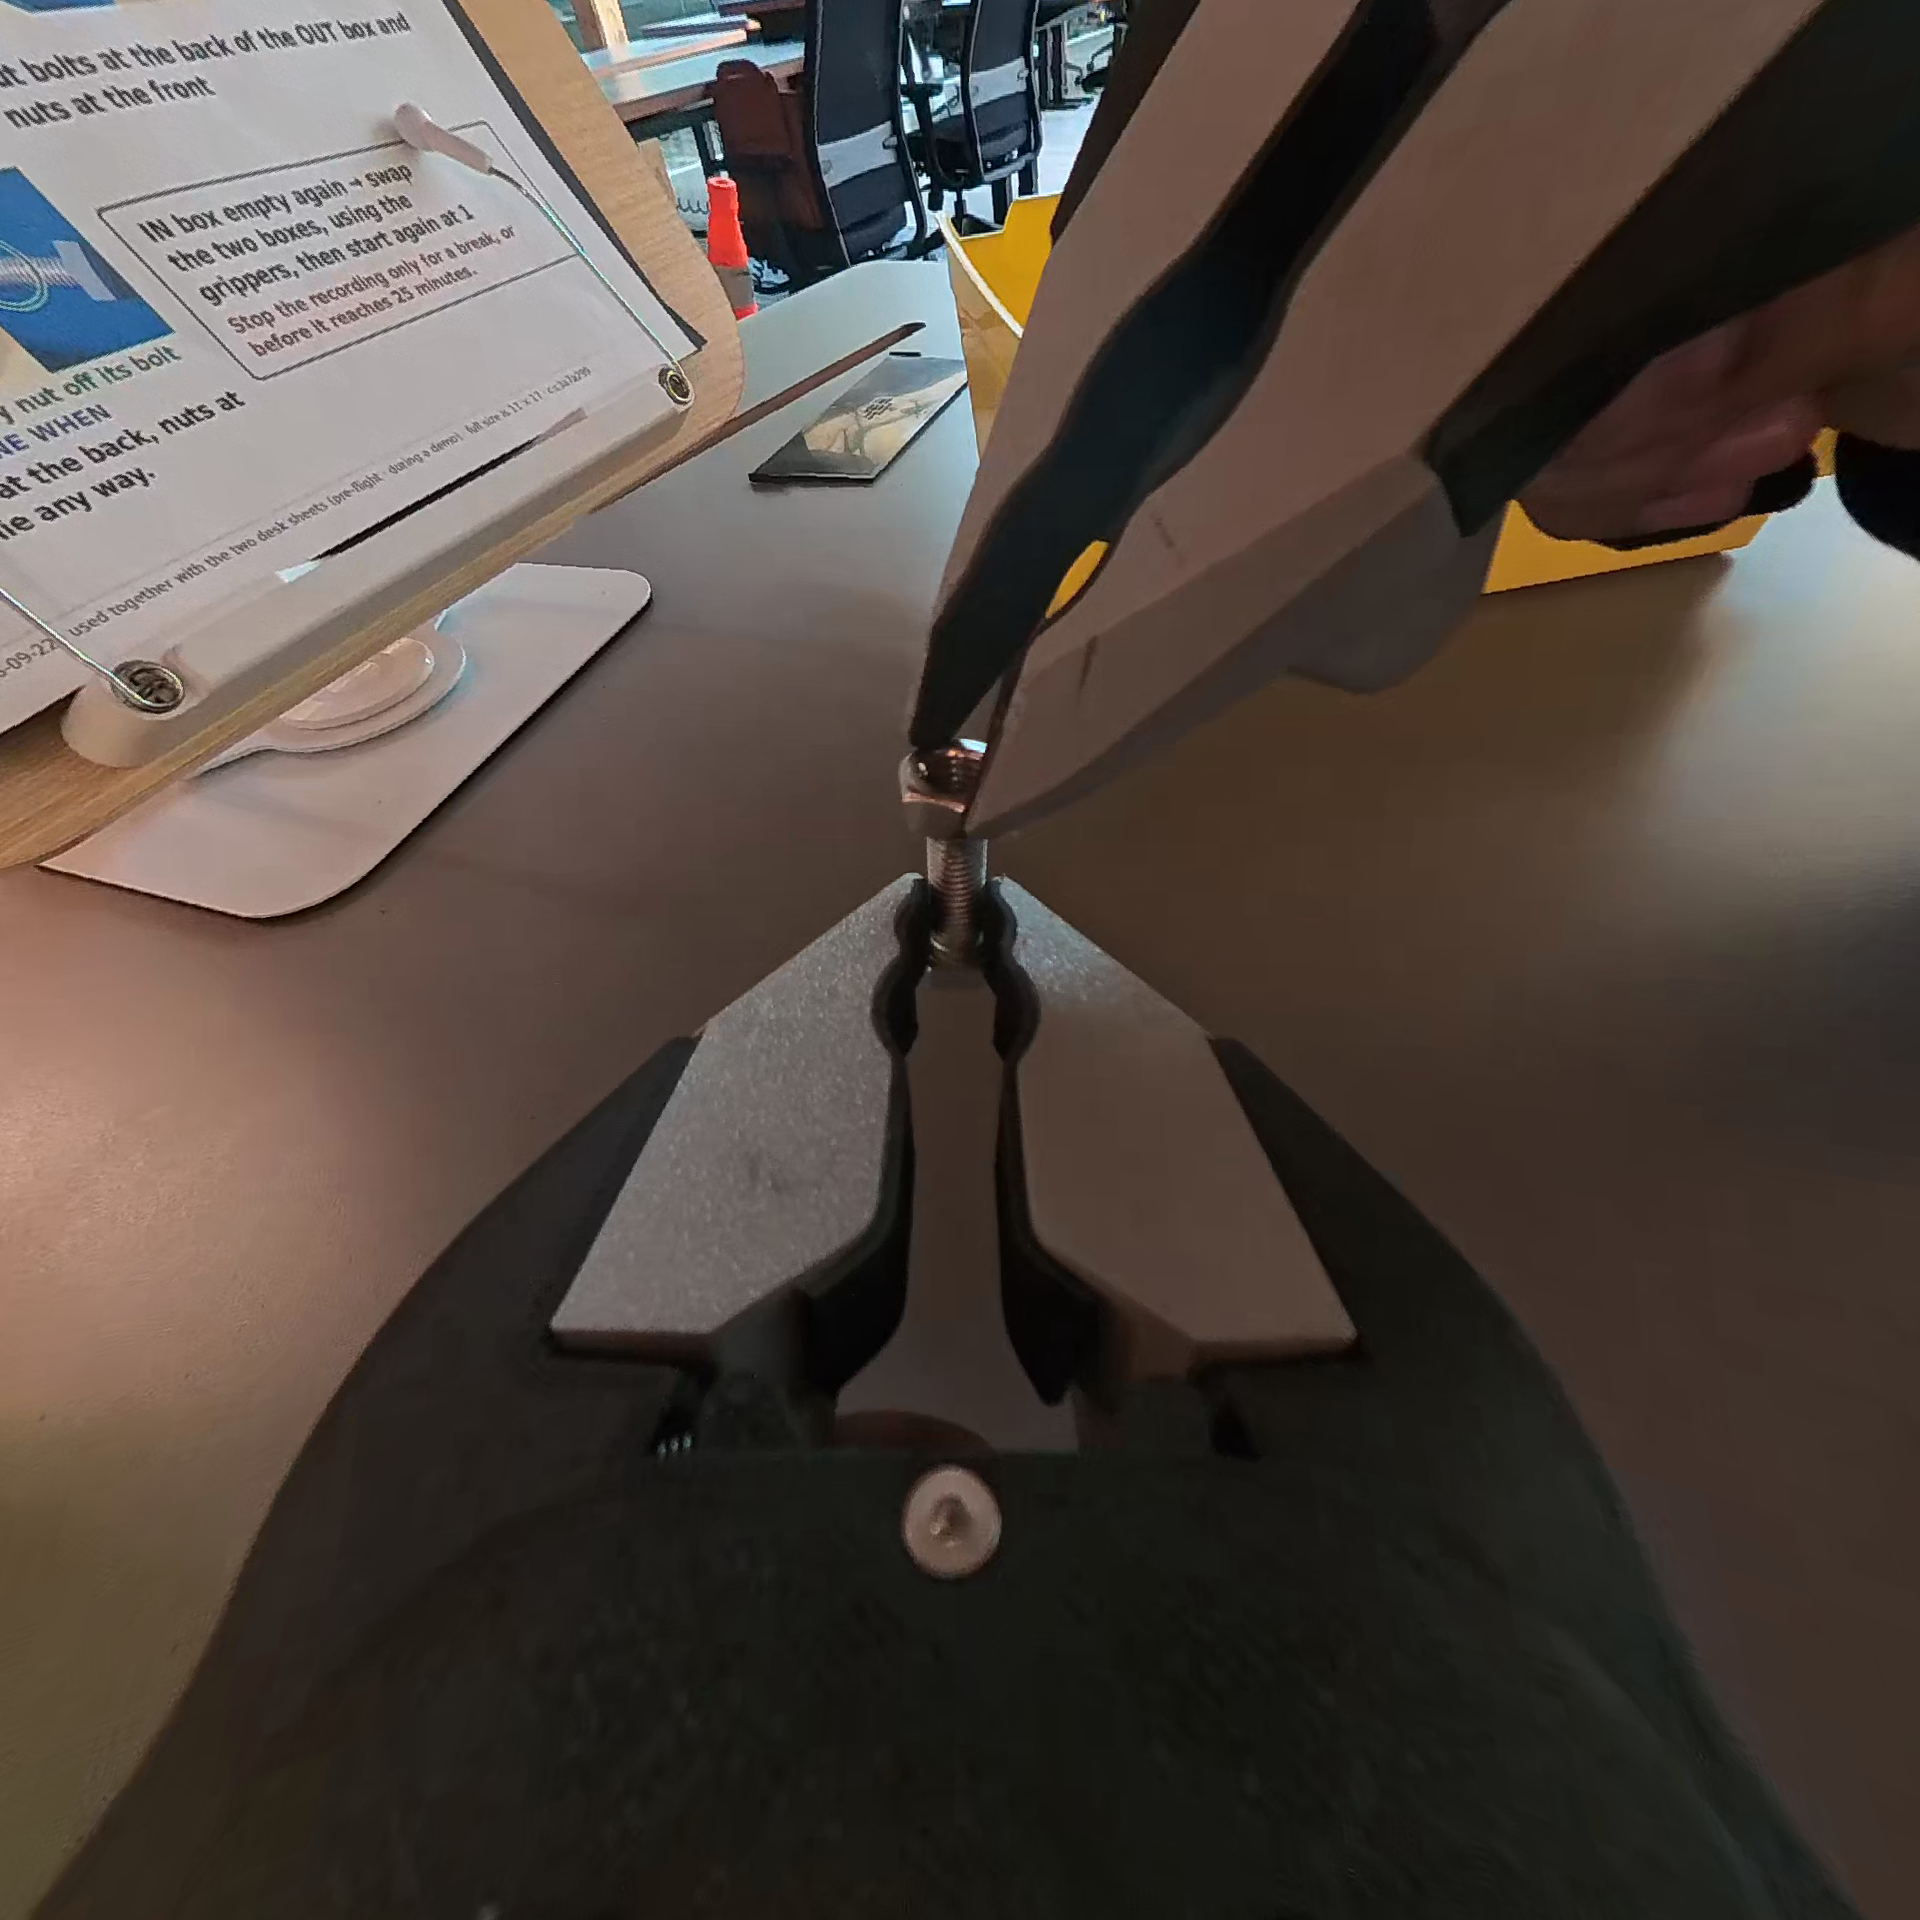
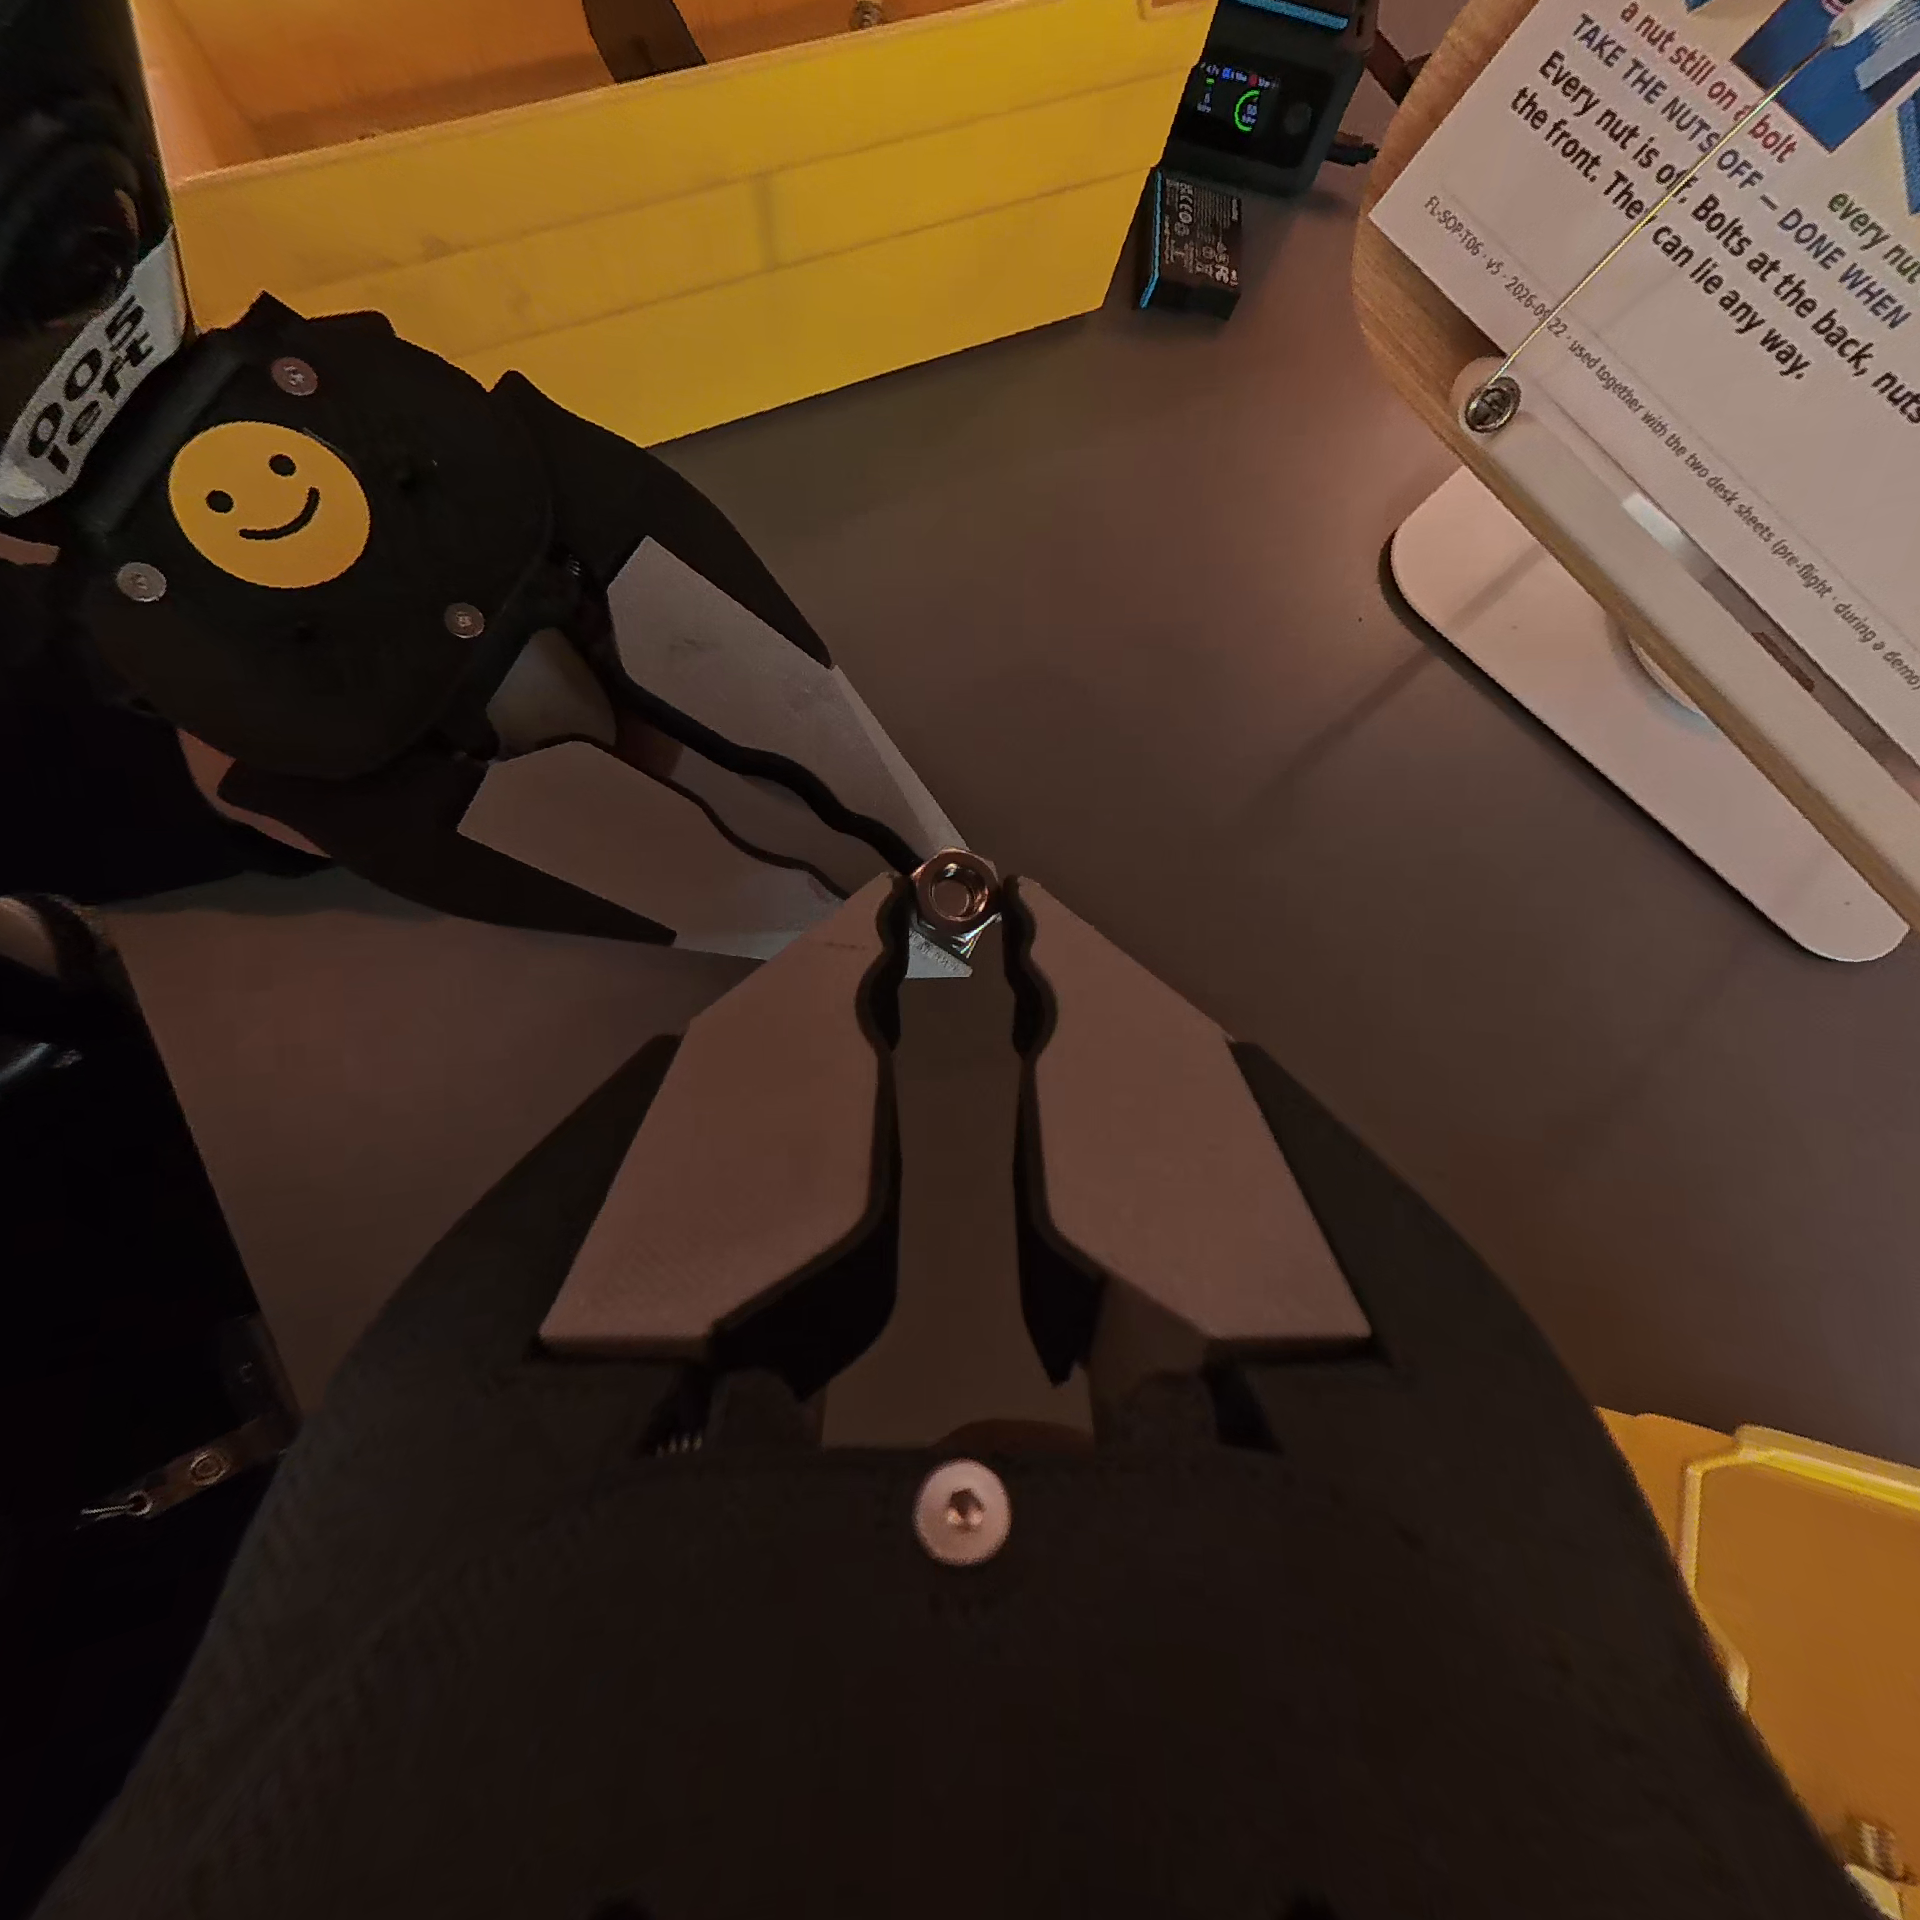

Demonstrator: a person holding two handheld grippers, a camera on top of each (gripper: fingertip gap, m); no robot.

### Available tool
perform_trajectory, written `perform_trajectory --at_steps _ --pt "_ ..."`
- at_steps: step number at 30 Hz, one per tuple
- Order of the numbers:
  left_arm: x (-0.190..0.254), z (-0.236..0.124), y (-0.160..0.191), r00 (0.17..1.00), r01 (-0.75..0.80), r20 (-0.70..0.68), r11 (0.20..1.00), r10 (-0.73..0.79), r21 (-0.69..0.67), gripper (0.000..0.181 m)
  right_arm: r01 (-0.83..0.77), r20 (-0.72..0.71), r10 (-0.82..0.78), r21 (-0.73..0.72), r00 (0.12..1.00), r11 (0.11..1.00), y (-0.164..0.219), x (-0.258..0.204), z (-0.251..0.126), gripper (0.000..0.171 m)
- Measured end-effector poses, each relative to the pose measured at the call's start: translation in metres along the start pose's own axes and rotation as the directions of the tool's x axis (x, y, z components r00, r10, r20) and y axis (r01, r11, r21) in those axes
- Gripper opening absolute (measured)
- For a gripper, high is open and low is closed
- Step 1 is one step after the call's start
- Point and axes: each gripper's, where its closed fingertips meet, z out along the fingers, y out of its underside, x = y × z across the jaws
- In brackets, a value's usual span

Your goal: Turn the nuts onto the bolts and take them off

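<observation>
nut [image 1: 940, 781] and bolt [image 1: 953, 904] sit at the middle of both views, held off the table [image 1: 1455, 1039] between the two tools. the left gripper [image 1: 953, 914] is nearest in the left wrist view: matte black body with a pebbled texture, flat grey pads on wedge-shaped fingers, wavy black inner edges. its jaws are nearly closed, pinching the lower part of the bolt's shiny threaded shank so that the bolt stands upright above the fingertips. the nut, a bright steel hexagon, sits at the top of the thread. the right gripper [image 1: 961, 774] comes down from the upper right, its long pale fingers narrowed to a small gap and clamped on the sides of the nut.

in the right wrist view the right gripper [image 2: 951, 899] looks down on the nut [image 2: 951, 890], whose round hole faces the camera; its tips touch the nut on both sides. the left gripper [image 2: 883, 883] reaches in from the left, carrying a round yellow smiley sticker [image 2: 268, 506].

the table is smooth, dull grey-brown. farther back stand a yellow box [image 2: 665, 239] with plain walls, a wooden stand [image 1: 644, 187] on a white rounded base holding a printed sheet [image 1: 312, 260], and a small dark device [image 2: 1252, 109] with a lit screen.
</observation>
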Motion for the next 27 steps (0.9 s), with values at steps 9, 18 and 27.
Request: perform_trajectory --at_steps 9,18,27 --pt "0.0009 -0.0001 -0.0006 1.0 0.0 -0.005 1.0 0.0 0.005 0.006 0.008 -0.003 -0.008 0.0 1.0 1.0 -0.0004 -0.0003 -0.0007 0.015" --pt "-0.0017 0.0 0.0001 1.0 -0.008 0.016 1.0 0.008 0.0 0.007 0.022 -0.006 -0.022 -0.021 1.0 1.0 -0.0002 0.0005 0.0005 0.015" --pt "-0.0062 0.0013 0.004 0.998 -0.005 0.057 1.0 0.006 -0.026 0.007 0.009 -0.106 -0.016 -0.069 0.994 0.998 0.0007 0.0024 0.006 0.015"
